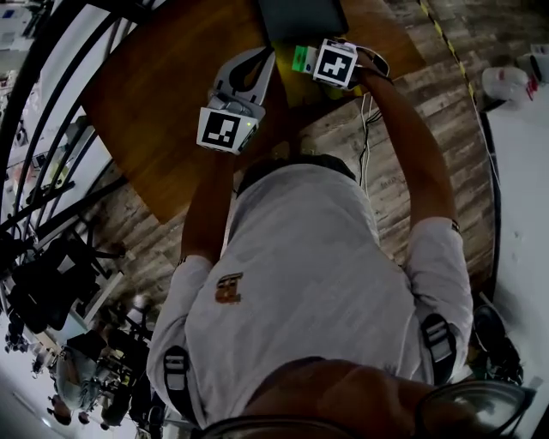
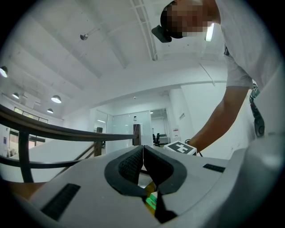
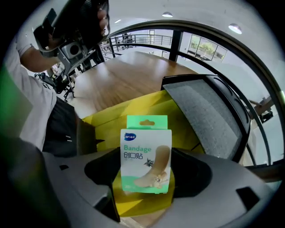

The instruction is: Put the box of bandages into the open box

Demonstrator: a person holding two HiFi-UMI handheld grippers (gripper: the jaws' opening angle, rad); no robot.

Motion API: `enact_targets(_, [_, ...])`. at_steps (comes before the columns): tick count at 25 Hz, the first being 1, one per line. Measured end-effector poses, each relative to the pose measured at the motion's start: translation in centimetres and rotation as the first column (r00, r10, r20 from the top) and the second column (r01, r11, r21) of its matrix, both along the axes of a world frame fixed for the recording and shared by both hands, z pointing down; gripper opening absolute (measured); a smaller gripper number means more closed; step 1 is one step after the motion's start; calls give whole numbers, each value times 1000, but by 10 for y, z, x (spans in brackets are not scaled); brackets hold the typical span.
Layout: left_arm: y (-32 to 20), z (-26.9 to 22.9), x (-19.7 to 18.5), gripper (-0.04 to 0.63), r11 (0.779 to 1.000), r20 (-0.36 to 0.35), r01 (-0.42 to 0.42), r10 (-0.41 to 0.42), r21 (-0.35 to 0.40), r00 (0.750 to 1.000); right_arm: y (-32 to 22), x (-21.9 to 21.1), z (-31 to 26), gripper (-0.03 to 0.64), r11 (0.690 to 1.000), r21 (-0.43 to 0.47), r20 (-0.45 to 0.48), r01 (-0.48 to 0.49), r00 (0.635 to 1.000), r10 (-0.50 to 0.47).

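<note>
My right gripper [image 3: 146, 174] is shut on the box of bandages [image 3: 146, 155], a white and green carton printed "Bandage", held upright. It hangs over the open box [image 3: 116, 116], which is yellow inside with a grey foam-lined lid [image 3: 202, 111] standing open behind it. In the head view the bandage box [image 1: 302, 58] shows green beside the right gripper [image 1: 316, 62], just in front of the dark lid [image 1: 300, 17]. My left gripper [image 1: 260, 58] sits to the left of it, tilted upward; its jaws [image 2: 142, 161] are shut with nothing between them.
The wooden table [image 1: 163, 94] carries the open box at its far edge. A curved black railing [image 1: 51, 103] runs along the left. Plank floor [image 1: 429, 94] lies right of the table, with cables [image 1: 367, 111] hanging near the person's right arm.
</note>
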State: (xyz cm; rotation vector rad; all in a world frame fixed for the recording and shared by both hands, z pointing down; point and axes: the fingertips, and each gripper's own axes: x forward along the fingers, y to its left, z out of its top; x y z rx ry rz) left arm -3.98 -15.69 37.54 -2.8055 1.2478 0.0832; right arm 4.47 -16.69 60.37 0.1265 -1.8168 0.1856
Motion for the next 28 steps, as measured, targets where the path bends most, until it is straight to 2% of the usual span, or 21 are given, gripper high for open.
enact_targets(4, [0, 1, -1, 20, 1000, 8, 21, -21, -4, 1000, -14, 0, 1, 314, 997, 57, -46, 50, 998, -48])
enact_targets(13, [-2, 3, -11, 20, 998, 16, 56, -55, -7, 998, -11, -3, 10, 314, 999, -15, -93, 46, 995, -47])
enact_targets(20, [-3, 5, -12, 20, 998, 17, 62, -62, -14, 998, -14, -7, 11, 314, 999, 2, -80, 35, 996, -35])
enact_targets(25, [-3, 11, -12, 20, 997, 29, 68, -67, -39, 997, -20, -14, 11, 314, 999, 33, -21, 28, 999, -27])
enact_targets(28, [-1, 11, -10, 20, 998, 20, 54, -54, -22, 998, -8, -18, 14, 314, 1000, -24, 26, -15, 1000, 15])
